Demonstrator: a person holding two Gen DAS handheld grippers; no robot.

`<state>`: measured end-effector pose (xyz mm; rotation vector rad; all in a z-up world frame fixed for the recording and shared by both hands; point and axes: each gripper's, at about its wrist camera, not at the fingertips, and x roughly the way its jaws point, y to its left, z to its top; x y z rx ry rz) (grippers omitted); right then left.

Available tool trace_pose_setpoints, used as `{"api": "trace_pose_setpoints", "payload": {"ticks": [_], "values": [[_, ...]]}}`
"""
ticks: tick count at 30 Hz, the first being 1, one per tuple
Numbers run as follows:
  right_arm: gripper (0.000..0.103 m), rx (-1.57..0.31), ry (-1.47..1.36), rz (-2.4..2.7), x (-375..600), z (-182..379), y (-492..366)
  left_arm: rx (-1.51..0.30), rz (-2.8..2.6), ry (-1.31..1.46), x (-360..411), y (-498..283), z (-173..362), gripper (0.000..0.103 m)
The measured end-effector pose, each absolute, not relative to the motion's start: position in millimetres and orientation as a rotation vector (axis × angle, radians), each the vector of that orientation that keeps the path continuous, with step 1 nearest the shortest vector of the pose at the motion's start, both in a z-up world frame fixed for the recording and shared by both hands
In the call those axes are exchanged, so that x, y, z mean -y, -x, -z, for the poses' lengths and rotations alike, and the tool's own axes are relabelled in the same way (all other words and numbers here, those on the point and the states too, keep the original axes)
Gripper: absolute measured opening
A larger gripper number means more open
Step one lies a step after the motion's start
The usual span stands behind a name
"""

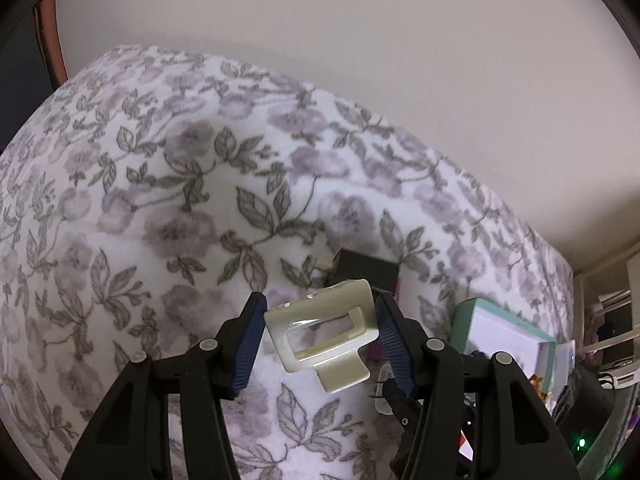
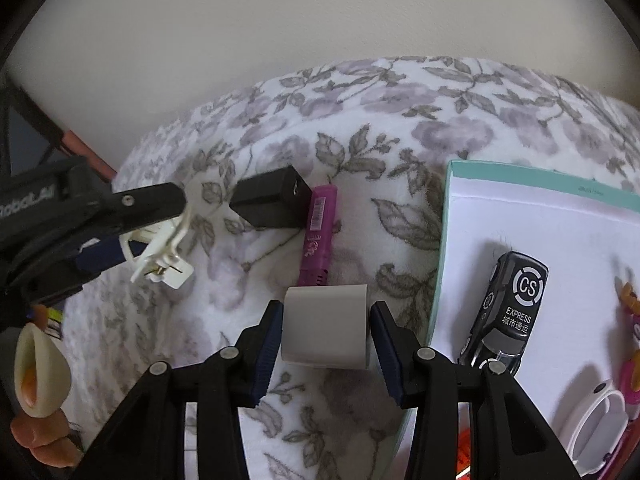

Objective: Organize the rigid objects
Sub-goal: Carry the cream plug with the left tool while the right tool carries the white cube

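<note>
Now both jaws clamp — left gripper on hair clip, right gripper on grey block.

Cream hair clip, grey block, both clamped.

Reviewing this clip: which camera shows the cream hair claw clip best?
The left wrist view. The hair claw clip sits centred and close between the left tongs, its rectangular cut-out plainly visible. The right wrist view shows the same clip only small at the left edge, seen side-on and partly hidden by the left tongs.
</note>
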<state>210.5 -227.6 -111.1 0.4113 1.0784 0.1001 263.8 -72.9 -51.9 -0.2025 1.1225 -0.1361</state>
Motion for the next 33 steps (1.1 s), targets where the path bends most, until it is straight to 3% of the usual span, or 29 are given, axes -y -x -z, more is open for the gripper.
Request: {"api": "trace_pose_setpoints", "payload": {"ticks": [14, 33], "values": [[0.047, -0.892, -0.485, 0.062, 302, 31, -181, -0.993, 0.228, 0.149, 108, -243, 0, 0.058], [0.047, -0.850, -0.557, 0.398, 433, 22, -126, -0.987, 0.458, -0.019, 216, -199, 1, 0.058]]}}
